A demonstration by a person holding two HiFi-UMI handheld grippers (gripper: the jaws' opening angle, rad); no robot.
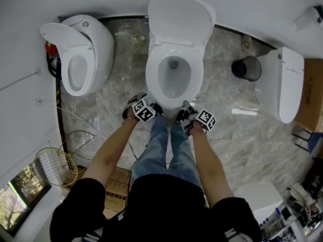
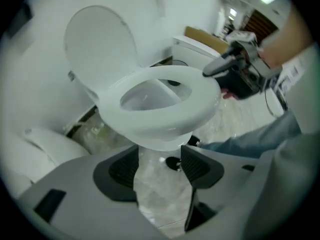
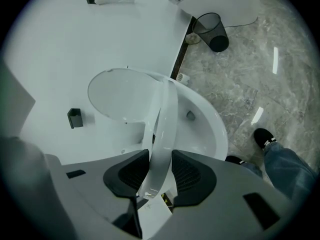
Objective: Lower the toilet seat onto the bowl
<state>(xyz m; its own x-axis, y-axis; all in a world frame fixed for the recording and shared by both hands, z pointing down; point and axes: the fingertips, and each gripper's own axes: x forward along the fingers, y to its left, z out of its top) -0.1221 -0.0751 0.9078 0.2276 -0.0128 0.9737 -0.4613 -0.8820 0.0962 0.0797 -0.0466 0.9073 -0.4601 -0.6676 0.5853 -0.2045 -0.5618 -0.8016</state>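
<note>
The white toilet (image 1: 174, 97) stands in the middle with its lid (image 1: 180, 19) leaning back against the wall. Its seat (image 1: 153, 79) lies low over the bowl; I cannot tell whether it rests on the rim. My right gripper (image 3: 161, 171) is shut on the seat's front rim (image 3: 162, 129), both dark pads pressing on it; it shows at the bowl's front right (image 1: 185, 114). My left gripper (image 2: 159, 166) is open just below the seat's front edge (image 2: 160, 111) with only floor between its fingers, at the bowl's front left (image 1: 153, 107).
A second toilet (image 1: 83, 54) stands at the left and a third (image 1: 282, 82) at the right, with a black bin (image 1: 247, 68) between it and the middle one. A wire basket (image 1: 55, 165) lies at the lower left. The person's legs (image 1: 169, 145) stand right before the bowl.
</note>
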